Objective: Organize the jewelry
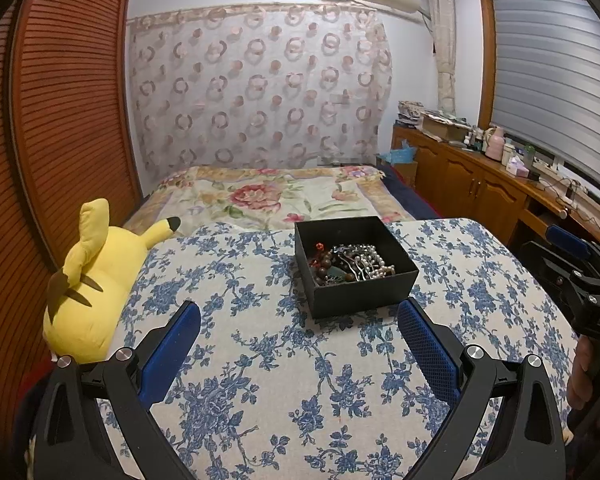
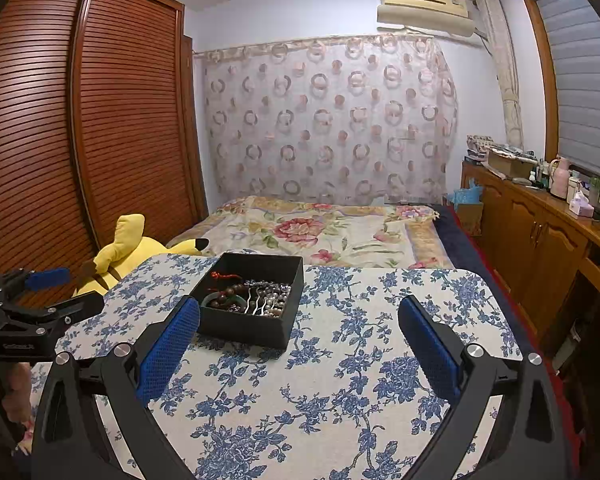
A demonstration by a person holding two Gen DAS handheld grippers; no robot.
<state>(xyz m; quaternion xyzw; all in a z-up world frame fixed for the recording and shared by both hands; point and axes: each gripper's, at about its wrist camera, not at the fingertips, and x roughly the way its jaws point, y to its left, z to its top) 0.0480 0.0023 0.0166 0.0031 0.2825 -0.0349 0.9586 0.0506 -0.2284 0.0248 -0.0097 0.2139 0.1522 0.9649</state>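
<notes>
A black open box (image 1: 364, 292) (image 2: 244, 324) stands on a table covered in blue-flowered cloth (image 1: 260, 360) (image 2: 340, 360). Inside lies a heap of jewelry (image 1: 348, 266) (image 2: 248, 298): brown bead strings, white pearls, silver hairpins and a red piece. My left gripper (image 1: 300, 312) is open over the cloth just short of the box, with nothing between its blue pads. My right gripper (image 2: 300, 312) is also open and empty, and the box sits ahead by its left finger. Each gripper shows at the edge of the other's view.
A yellow plush toy (image 1: 96, 276) (image 2: 140, 252) lies at the table's left edge. Behind the table is a bed with a flowered cover (image 1: 276, 196). A louvred wooden wardrobe (image 1: 60, 120) stands left, and a wooden cabinet (image 2: 540, 232) with bottles runs along the right.
</notes>
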